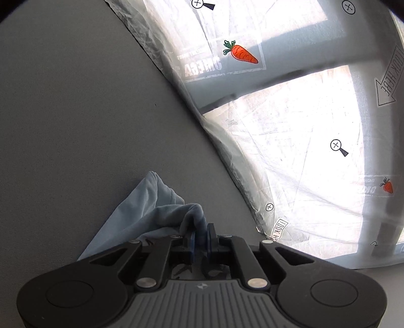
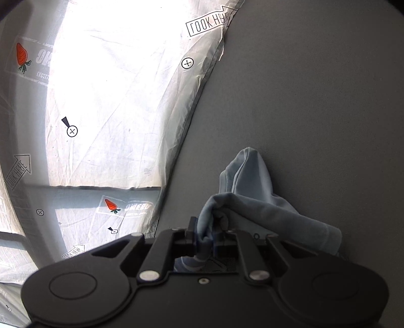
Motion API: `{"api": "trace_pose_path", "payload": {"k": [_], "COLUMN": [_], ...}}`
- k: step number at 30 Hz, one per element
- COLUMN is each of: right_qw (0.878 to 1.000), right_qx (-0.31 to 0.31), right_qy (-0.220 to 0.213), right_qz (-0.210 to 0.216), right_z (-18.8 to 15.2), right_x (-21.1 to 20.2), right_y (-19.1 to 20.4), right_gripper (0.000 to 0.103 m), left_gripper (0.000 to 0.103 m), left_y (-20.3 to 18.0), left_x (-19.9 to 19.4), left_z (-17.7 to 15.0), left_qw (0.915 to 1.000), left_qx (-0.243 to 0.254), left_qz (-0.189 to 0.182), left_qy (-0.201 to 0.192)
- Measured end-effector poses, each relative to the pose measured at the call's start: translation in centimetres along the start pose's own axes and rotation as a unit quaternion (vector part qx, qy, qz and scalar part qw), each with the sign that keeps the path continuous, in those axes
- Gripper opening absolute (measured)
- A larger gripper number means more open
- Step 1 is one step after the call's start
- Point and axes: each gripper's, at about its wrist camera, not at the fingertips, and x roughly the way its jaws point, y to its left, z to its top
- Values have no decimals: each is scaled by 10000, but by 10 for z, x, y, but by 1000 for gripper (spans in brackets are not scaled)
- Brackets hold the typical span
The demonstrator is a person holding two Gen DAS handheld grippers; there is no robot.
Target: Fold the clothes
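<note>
A light blue garment (image 1: 151, 209) is bunched between the blue pads of my left gripper (image 1: 200, 236), which is shut on a fold of it; the cloth trails off to the left over a grey surface (image 1: 75, 113). In the right wrist view the same light blue garment (image 2: 255, 186) is pinched in my right gripper (image 2: 205, 237), shut on a gathered edge, with the rest of it draping to the right and down behind the gripper body. How the garment runs between the two grippers is hidden.
A white sheet printed with carrots (image 1: 242, 53), magnifier marks and "LOOK HERE" arrows (image 2: 209, 21) lies along the grey surface, brightly lit, with grey shadow bands across it. Its crumpled edge (image 2: 197, 101) runs diagonally beside the grey surface.
</note>
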Motion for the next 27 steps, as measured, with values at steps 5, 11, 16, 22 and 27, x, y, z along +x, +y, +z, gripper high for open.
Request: {"api": "trace_pose_path", "payload": {"k": [5, 11, 16, 22, 27], "right_qw": [9996, 9825, 8774, 8083, 8091], "right_qx": [181, -1680, -4361, -5487, -5454], "right_qy": [118, -562, -990, -788, -680], "right_qz": [-181, -569, -1738, -1983, -2079], "right_z": [33, 24, -31, -70, -71], "right_x": [45, 33, 38, 60, 70], "right_y": [4, 39, 62, 44, 31], "right_gripper": [31, 42, 53, 71, 78], "left_gripper": [46, 64, 77, 85, 89], "left_y": [-14, -32, -38, -33, -17], "left_x": [18, 9, 20, 50, 64], "left_z": [25, 16, -26, -70, -66], "left_qw": [9952, 9757, 9313, 8734, 8720], "left_qx": [366, 1677, 3067, 4159, 4127], "left_qz": [280, 877, 1750, 2462, 2613], "left_qy": [-868, -1105, -899, -597, -328]}}
